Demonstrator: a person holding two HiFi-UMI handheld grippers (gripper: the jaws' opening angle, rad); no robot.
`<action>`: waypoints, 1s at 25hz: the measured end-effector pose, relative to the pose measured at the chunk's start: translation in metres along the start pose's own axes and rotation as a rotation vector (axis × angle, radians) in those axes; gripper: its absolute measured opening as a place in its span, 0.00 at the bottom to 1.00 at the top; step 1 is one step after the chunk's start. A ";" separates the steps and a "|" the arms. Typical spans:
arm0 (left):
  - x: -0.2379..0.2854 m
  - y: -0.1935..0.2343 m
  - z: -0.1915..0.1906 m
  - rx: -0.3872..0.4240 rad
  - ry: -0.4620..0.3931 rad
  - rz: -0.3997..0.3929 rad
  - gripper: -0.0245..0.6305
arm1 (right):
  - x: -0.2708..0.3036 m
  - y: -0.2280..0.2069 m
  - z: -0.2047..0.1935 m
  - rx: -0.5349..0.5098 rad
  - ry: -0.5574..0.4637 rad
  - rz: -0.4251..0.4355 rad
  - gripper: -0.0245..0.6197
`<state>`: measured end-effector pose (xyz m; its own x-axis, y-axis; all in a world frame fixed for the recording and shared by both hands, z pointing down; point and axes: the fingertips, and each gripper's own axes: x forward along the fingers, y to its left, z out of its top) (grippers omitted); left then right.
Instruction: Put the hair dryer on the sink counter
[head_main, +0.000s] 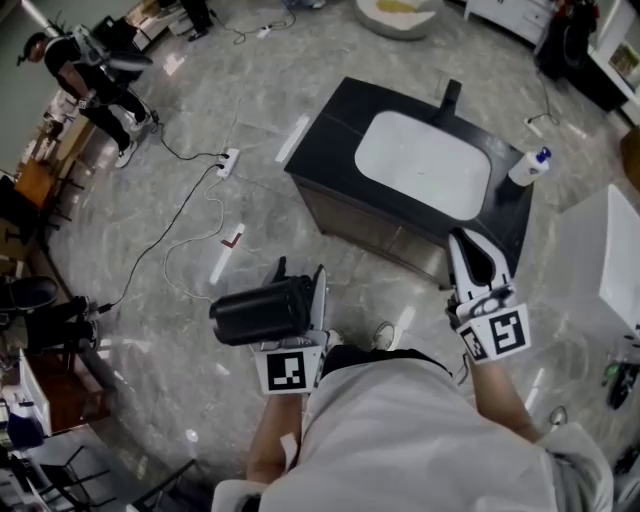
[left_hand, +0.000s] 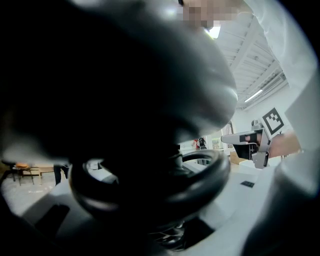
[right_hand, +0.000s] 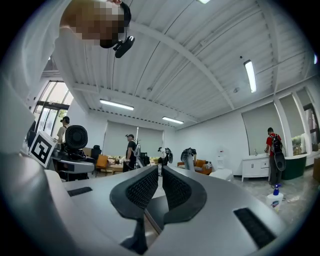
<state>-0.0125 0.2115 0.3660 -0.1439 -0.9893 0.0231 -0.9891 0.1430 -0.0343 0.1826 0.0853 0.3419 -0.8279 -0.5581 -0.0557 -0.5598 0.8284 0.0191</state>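
Black hair dryer (head_main: 255, 312) sits clamped in the left gripper (head_main: 300, 285) in the head view, its barrel jutting to that gripper's left. The dark desk (head_main: 330, 130) and its white basin (head_main: 420, 165) lie ahead and to the right. In the left gripper view, the hair dryer (left_hand: 150, 100) fills the space between the jaws. In the right gripper view, the right gripper (right_hand: 159, 175) is clenched on nothing. The load is best carried level, forward and right, and set on bare desk beside the basin before release.
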 end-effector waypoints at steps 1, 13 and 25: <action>0.002 -0.003 0.001 -0.002 -0.003 0.006 0.39 | -0.002 -0.003 -0.001 0.000 0.001 0.007 0.11; 0.021 -0.020 0.005 -0.004 -0.033 0.055 0.39 | 0.001 -0.027 -0.009 -0.014 0.005 0.064 0.11; 0.079 0.009 -0.002 -0.028 -0.033 0.001 0.39 | 0.047 -0.043 -0.011 -0.030 0.016 0.015 0.11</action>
<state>-0.0324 0.1346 0.3692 -0.1444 -0.9895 -0.0101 -0.9895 0.1445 -0.0060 0.1677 0.0233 0.3494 -0.8363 -0.5468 -0.0394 -0.5482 0.8349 0.0493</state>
